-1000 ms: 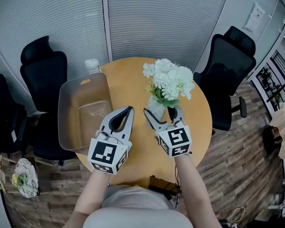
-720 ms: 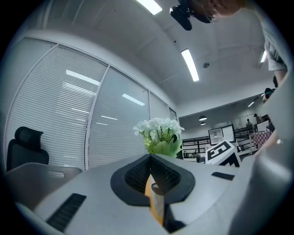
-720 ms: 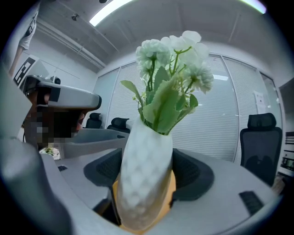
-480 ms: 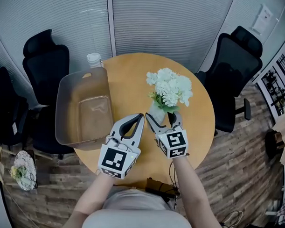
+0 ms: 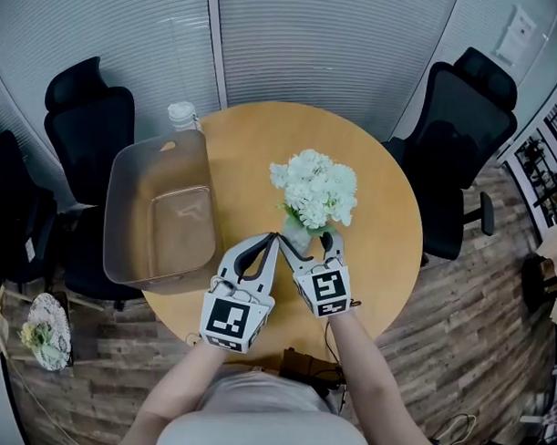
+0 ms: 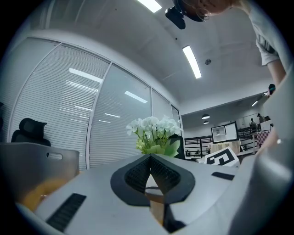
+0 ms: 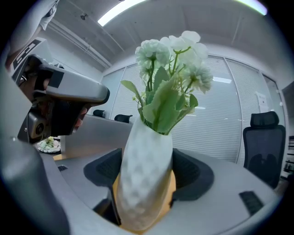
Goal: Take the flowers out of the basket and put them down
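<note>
Round table (image 5: 253, 157); right gripper (image 5: 306, 239) pinching white flower vase (image 7: 144, 158), left gripper (image 5: 271, 240) pressed together.

White-and-green flowers (image 5: 314, 186), white dimpled vase (image 7: 144, 174), tan table (image 5: 254, 143), greyish translucent basket (image 5: 123, 221), black chairs (image 5: 87, 101)

desk (image 5: 379, 211): round, light wood top.
basket (image 5: 133, 221): grey, translucent; stands on the left part, reaching the rim.
bottle (image 5: 181, 116): clear, pale cap, upright at the far rim, just behind the basket.
vase (image 5: 297, 234): white, holding flowers (image 5: 314, 186), near the middle — whether it touches the desk cannot be told.
</note>
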Demonstrator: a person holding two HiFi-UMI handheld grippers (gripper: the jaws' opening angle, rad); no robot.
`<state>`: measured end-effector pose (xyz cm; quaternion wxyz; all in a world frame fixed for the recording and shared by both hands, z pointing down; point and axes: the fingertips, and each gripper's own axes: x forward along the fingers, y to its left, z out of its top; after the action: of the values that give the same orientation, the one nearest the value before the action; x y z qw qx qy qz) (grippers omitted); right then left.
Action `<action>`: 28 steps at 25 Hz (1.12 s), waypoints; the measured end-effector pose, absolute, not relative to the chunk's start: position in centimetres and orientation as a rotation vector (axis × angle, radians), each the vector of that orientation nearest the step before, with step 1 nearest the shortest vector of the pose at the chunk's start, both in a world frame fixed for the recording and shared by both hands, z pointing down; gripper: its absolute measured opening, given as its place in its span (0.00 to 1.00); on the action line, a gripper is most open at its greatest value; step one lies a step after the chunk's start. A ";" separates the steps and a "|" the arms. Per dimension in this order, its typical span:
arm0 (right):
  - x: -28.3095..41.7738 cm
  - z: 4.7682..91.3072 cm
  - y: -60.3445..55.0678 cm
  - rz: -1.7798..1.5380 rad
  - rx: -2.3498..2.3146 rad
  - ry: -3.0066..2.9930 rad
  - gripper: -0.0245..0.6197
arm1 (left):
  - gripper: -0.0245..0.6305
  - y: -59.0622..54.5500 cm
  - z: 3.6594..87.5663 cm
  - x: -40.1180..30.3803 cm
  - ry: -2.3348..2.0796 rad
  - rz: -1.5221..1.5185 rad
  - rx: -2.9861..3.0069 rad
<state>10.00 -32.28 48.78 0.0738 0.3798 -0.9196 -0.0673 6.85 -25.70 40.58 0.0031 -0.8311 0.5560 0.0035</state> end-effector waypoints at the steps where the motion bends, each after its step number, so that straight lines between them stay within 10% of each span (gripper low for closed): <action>1: 9.9 49.1 -32.3 -0.200 1.145 -2.767 0.59 | 0.04 -25.8 40.9 6.7 1.755 0.016 -2.611; 28: 11.4 53.8 -31.9 -0.299 1.290 -2.789 0.59 | 0.04 -26.7 46.9 6.3 1.786 0.017 -2.600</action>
<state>11.43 -31.88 53.78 0.0271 0.4175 -0.9031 -0.0968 6.30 -26.66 46.87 -0.0064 -0.8243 0.5660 0.0055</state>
